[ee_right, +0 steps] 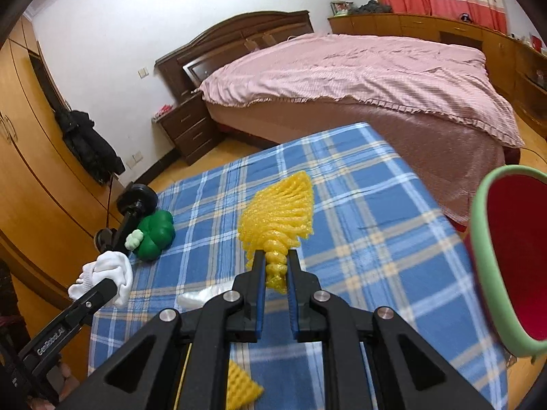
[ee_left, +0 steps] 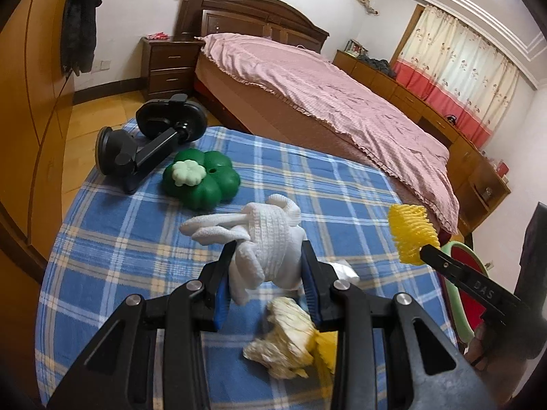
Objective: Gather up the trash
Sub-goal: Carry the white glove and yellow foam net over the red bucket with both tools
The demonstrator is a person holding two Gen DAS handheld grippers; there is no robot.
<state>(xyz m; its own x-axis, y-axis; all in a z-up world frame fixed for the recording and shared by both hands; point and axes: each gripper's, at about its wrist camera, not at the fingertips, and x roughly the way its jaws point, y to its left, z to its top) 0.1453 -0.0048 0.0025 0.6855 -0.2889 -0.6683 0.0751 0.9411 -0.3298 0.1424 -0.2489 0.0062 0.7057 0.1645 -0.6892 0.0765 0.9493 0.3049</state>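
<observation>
Fingers (ee_left: pixel 268 256) grasp glove (ee_left: pixel 270 235); right fingers (ee_right: pixel 276 261) pinch foam net (ee_right: pixel 278 212) near bin (ee_right: pixel 478 239).

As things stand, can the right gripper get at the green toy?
Probably not yet. The right gripper is shut on the yellow foam net, so its jaws are taken. The green toy lies uncovered on the checked cloth, with bare cloth between.

A white knitted glove (ee_left: pixel 270 242) hangs bunched above the blue plaid desk (ee_left: pixel 119 239). A yellow foam net (ee_right: pixel 278 218) is twisted and raised. Crumpled pale paper (ee_left: pixel 283 341) lies on the desk.
</observation>
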